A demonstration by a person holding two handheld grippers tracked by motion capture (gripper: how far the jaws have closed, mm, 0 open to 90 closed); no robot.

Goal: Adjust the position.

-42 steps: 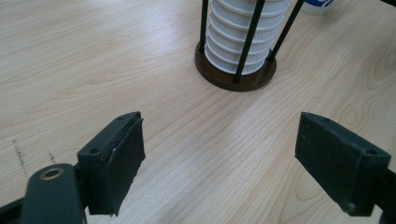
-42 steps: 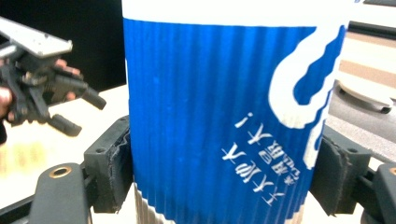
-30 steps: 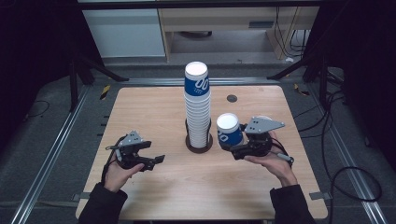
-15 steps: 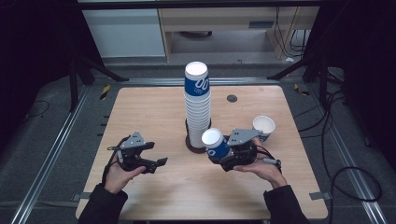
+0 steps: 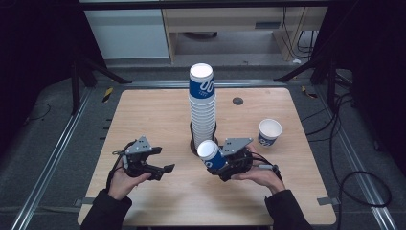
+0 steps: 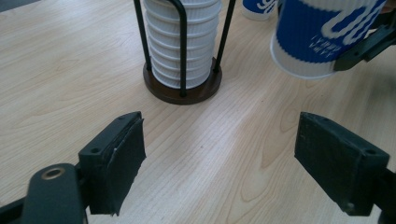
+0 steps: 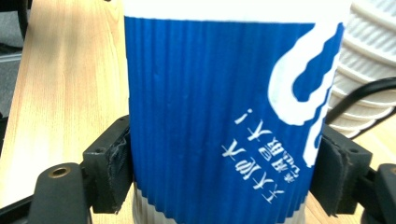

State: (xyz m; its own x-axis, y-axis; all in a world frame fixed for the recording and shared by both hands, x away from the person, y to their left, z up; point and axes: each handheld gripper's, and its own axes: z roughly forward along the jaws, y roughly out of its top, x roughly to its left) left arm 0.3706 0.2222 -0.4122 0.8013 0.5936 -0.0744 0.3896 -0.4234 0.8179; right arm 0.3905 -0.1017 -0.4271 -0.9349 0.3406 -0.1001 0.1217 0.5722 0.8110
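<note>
Blue cups: 2 loose, 1 stack

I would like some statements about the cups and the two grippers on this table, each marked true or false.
1. The right gripper is shut on a blue cup. True.
2. The left gripper holds a cup. False: its jaws stand open with nothing between them.
3. The tall stack of cups stands in a wire holder with a round brown base. True.
4. The single cup at the right side of the table lies on its side. False: it stands upright, mouth up.
5. The held cup touches the table. False: it hangs above it, tilted.
</note>
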